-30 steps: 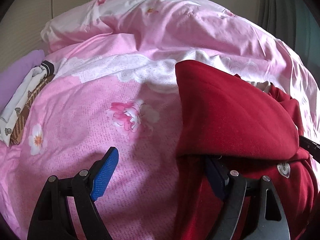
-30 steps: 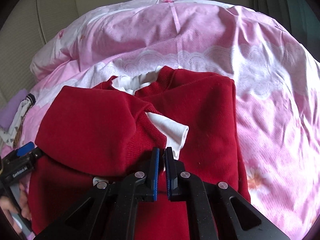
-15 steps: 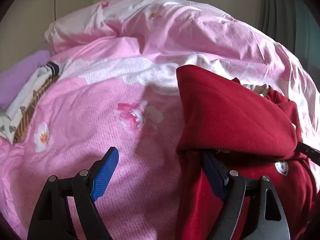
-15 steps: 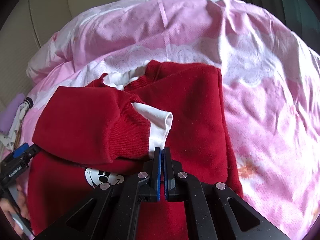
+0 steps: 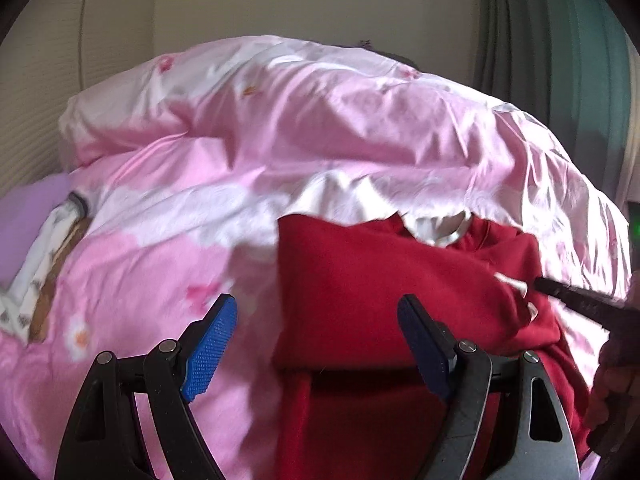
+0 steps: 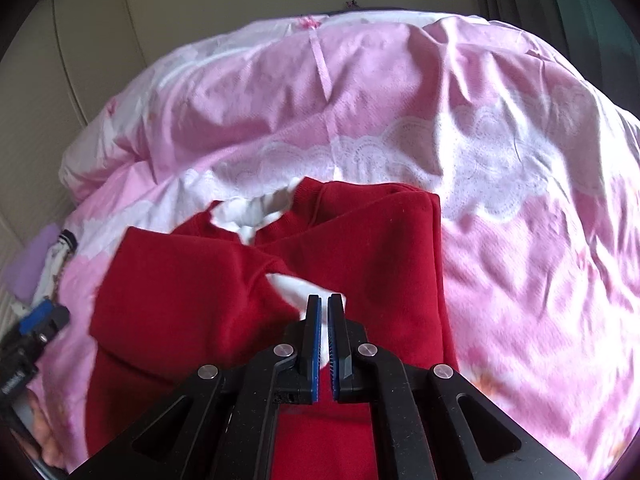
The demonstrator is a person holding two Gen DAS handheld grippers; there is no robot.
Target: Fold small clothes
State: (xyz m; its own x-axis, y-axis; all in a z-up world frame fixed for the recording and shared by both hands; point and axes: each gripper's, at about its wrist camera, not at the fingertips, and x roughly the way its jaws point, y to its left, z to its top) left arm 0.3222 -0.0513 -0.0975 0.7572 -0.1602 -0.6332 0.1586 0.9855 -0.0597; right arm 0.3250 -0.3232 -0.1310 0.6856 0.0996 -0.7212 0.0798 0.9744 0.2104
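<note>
A small red sweater (image 5: pixel 380 280) with a white collar lies on the pink floral quilt (image 5: pixel 248 152). One sleeve is folded across its chest. My left gripper (image 5: pixel 316 344) is open and empty, its fingers astride the sweater's left edge. In the right wrist view the sweater (image 6: pixel 360 248) fills the middle. My right gripper (image 6: pixel 324 312) is shut on the white sleeve cuff (image 6: pixel 296 288), and it also shows in the left wrist view (image 5: pixel 560 292) at the right.
A white and brown patterned garment (image 5: pixel 44 280) and a purple cloth (image 5: pixel 28 216) lie at the quilt's left edge. A beige wall (image 5: pixel 280 0) is behind the bed and teal curtains (image 5: pixel 560 48) hang at the right.
Both grippers have pulled back and up, so the sweater sits farther off in both views. The right gripper still grips the cuff. The left stays open.
</note>
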